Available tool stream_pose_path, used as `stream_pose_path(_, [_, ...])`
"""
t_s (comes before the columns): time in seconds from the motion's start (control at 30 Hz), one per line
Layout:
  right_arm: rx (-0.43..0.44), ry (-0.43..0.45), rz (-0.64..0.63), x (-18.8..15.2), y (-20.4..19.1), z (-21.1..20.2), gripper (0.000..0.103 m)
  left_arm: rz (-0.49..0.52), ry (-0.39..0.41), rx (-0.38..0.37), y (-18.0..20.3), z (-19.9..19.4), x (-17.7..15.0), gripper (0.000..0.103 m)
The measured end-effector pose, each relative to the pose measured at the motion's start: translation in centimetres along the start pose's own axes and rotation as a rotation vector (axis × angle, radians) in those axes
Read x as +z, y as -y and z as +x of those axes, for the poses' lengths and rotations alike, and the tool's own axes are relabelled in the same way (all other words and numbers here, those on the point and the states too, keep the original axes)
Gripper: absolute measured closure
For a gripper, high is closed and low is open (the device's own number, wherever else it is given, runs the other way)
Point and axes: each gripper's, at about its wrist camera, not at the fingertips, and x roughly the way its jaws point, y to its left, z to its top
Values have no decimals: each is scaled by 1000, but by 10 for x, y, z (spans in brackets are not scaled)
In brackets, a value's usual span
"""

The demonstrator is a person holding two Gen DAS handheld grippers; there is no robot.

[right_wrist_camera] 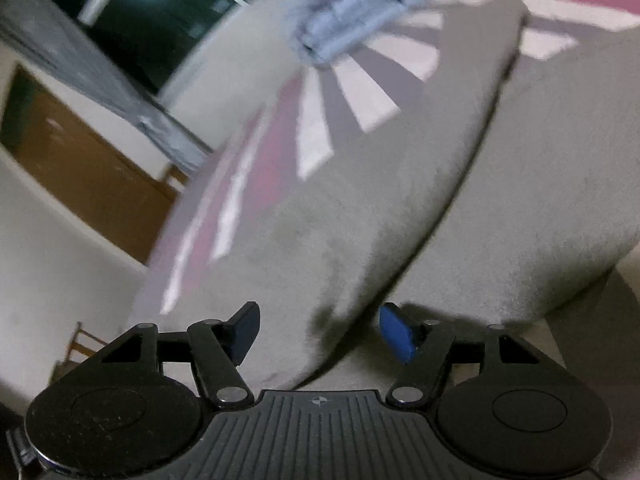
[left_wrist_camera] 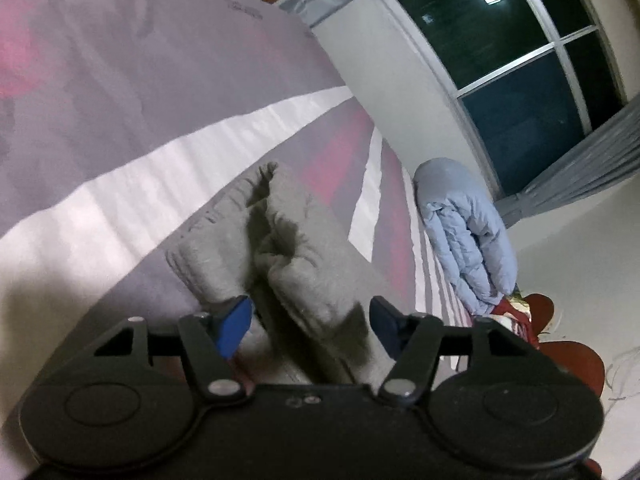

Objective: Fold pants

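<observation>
While both the left gripper (left_wrist_camera: pixel 310 326) and right gripper (right_wrist_camera: pixel 320 330) stand half-open, holding nothing, over the folded grey pants (left_wrist_camera: pixel 292 248), the fold seems released; next, regrasp or smooth.

Both cameras sit on hand-held grippers and look forward and downward along the fingers at the gray pants (left_wrist_camera: pixel 304 256) on the striped bedspread (left_wrist_camera: pixel 132 112). The left view stands back from the pants; the right view is close against them (right_wrist_camera: pixel 400 184). Beyond the pants, both take in the blue quilt (left_wrist_camera: pixel 466 236) (right_wrist_camera: pixel 352 12) and the dark window (left_wrist_camera: pixel 516 60) (right_wrist_camera: pixel 160 20).
</observation>
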Motion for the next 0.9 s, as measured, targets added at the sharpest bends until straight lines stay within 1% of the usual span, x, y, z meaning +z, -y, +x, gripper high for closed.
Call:
stream_pose_path(0.03, [3,-21,22,3,2,6,46,-3,-6,7,1,3,2,59])
stream_pose_path(0.07, [-9,-46,35,5,2,13,53,-3,-14,6,1,7,3,70])
stream_pose_path(0.1, [-28,-58,39,7,3,19,72,4,-22,4,1,12,5,78])
stream_pose_path(0.13, [-30,-65,36,9,4,23,90,13,-31,3,2,18,6,82])
stream_pose_path(0.17, [-30,-78,28,10,5,28,98,28,-44,5,3,24,10,86])
stream_pose_path(0.2, [-29,-79,19,11,4,31,98,49,-50,-1,6,28,14,86])
stream_pose_path(0.27, [4,-42,-20,14,-1,27,98,107,-43,-47,22,33,30,87])
stream_pose_path(0.33, [63,36,-51,21,-10,15,98,202,-8,-111,49,33,48,87])
stream_pose_path(0.4, [140,125,-63,28,-18,0,98,274,34,-185,72,29,61,87])
stream_pose_path(0.43, [185,167,-65,29,-21,-8,98,300,60,-248,80,24,67,87])
stream_pose_path(0.47, [225,198,-65,29,-23,-14,98,326,93,-320,83,18,71,87])
stream_pose_path(0.5, [250,216,-71,26,-24,-18,98,352,117,-343,80,14,71,87])
stream_pose_path(0.53, [259,215,-80,21,-23,-18,98,371,130,-343,73,11,69,87])
stream_pose_path(0.57, [252,189,-94,15,-20,-13,98,386,116,-283,54,14,66,86])
stream_pose_path(0.6, [218,140,-118,6,-16,-4,98,373,44,-133,34,26,62,86])
stream_pose_path(0.63, [166,60,-147,-3,-12,11,98,366,-46,19,16,39,54,87])
stream_pose_path(0.67, [107,-15,-161,-11,-7,24,98,362,-142,116,-7,50,39,87])
stream_pose_path(0.7, [82,-40,-153,-18,-1,29,98,368,-126,97,-18,45,28,87])
stream_pose_path(0.73, [82,-40,-134,-21,5,31,98,357,-102,77,-22,39,23,87])
stream_pose_path(0.77, [95,-37,-107,-22,11,31,98,324,-87,63,-25,34,21,87])
stream_pose_path(0.8, [96,-40,-93,-21,13,33,98,315,-80,61,-25,34,20,87])
stream_pose_path(0.9, [81,-48,-117,-16,8,35,98,326,-86,72,-19,37,23,87])
